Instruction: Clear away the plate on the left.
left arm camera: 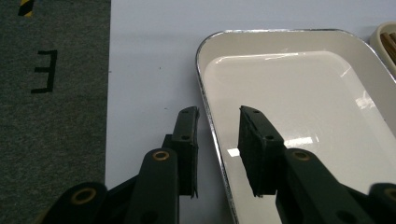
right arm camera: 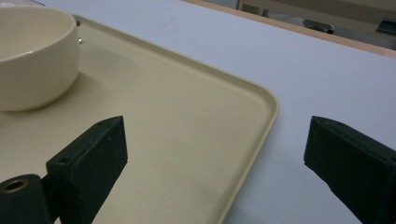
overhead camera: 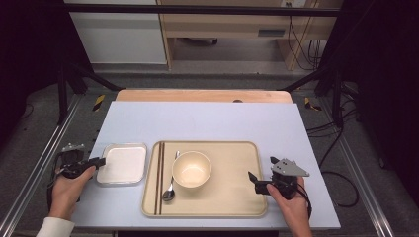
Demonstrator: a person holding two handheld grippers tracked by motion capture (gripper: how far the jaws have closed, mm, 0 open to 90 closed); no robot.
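Grasping is the step I judge to be in hand: my left gripper (left arm camera: 217,140) straddles the left rim of the white rectangular dish (left arm camera: 299,93), one jaw outside over the pale surface (overhead camera: 207,121), the other inside over the dish floor. The jaws stand narrowly apart with the rim between them, not yet pinching it — daylight shows on both sides of the metal edge. The dish sits on the surface just left of the beige tray (overhead camera: 232,197), close beside it, and it holds nothing.

My right gripper (right arm camera: 215,158) is spread wide at the tray's right edge; in the right gripper view one jaw hangs over the tray floor, the other over the surface beyond the rim, gripping nothing.

On the tray: a cream bowl (overhead camera: 191,169) near the middle, apparently empty; a metal spoon (overhead camera: 171,182) just left of it; a pair of dark chopsticks (overhead camera: 160,177) along the left side.

Next, I reckon, the left jaws must close squarely on the rim — then lift level, since the glazed lip could slip.
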